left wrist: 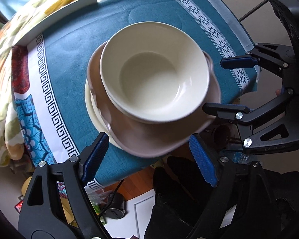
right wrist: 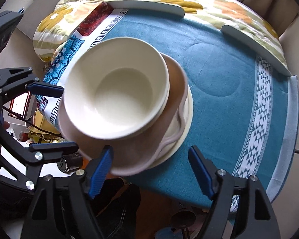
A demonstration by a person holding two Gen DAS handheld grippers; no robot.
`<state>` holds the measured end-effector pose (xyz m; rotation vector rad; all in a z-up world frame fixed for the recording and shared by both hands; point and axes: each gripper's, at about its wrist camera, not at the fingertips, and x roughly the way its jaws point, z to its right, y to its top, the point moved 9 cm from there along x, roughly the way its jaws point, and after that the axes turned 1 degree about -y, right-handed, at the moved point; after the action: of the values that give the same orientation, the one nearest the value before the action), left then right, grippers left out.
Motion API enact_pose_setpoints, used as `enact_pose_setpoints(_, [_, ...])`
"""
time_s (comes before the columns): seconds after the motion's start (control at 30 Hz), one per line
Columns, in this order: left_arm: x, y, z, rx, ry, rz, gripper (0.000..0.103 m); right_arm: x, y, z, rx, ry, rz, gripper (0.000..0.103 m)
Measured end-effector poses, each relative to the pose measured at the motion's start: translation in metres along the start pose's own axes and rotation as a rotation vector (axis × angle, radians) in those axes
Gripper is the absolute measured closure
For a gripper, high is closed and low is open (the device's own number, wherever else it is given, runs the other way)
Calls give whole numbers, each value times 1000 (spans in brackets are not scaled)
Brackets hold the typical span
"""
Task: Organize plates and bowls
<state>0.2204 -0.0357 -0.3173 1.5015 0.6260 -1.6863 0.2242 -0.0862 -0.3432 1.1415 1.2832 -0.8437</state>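
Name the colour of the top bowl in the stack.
Cream bowl, clearest in the left wrist view.

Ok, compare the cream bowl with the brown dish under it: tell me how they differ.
The cream bowl is round, deep and pale; the brown dish is shallower and wider, with a wavy, uneven rim. The bowl sits on top of the stack; the dish lies between it and a cream plate. Both look glossy and empty where visible, and no gripper touches either.

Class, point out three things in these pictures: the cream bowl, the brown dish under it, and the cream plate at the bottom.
cream bowl (left wrist: 149, 79): left wrist view, inner floor.
brown dish (left wrist: 149, 137): left wrist view, near rim.
cream plate (right wrist: 187, 107): right wrist view, exposed right rim.
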Motion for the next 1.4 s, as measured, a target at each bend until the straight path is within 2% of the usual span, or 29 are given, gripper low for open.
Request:
enact_pose_setpoints(0.13, [-19, -17, 9, -1, 1, 55, 21, -21, -8, -3, 14, -21, 54, 30])
enact_pose_setpoints(0.27, [-51, -30, 16, -23, 48, 182, 21, -57, -21, -8, 45, -64, 165, 29])
enact_pose_setpoints(0.33, [-75, -36, 23, -51, 67, 268, 21, -83, -29, -12, 78, -85, 252, 17])
enact_pose_setpoints(0.37, [-93, -40, 27, -70, 75, 328, 21, -100, -32, -14, 100, -93, 306, 12])
enact_pose_setpoints(0.5, [-167, -47, 42, -149, 121, 571, 21, -171, -47, -17, 171, -161, 486, 11])
enact_pose_setpoints(0.57, [-208, -53, 50, -184, 149, 712, 11, -211, -55, -18, 189, -200, 591, 11])
enact_pose_setpoints(0.63, [-251, -65, 60, -212, 208, 876, 0, -249, -62, -21, 187, -228, 707, 11])
enact_pose_setpoints(0.7, [-287, -79, 74, -228, 287, 1015, 0, -283, -74, -24, 187, -277, 813, 11])
enact_pose_setpoints(0.8, [-315, -97, 96, -219, 374, 1111, 0, -314, -92, -26, 194, -285, 932, 11])
enact_pose_setpoints(0.93, [-326, -120, 115, -255, 433, 1168, 0, -330, -115, -22, 229, -303, 984, 11])
enact_pose_setpoints(1.1, [-316, -137, 121, -280, 436, 1137, 0, -337, -131, -24, 245, -319, 1013, 9])
enact_pose_setpoints(1.17, [-312, -143, 125, -291, 440, 1139, 0, -338, -134, -31, 225, -299, 1006, 1])
enact_pose_setpoints(1.23, [-317, -153, 128, -289, 440, 1148, 0, -341, -141, -37, 232, -290, 1025, 1])
enact_pose_setpoints(1.4, [-324, -162, 130, -263, 441, 1169, 0, -352, -153, -43, 260, -361, 1074, 1])
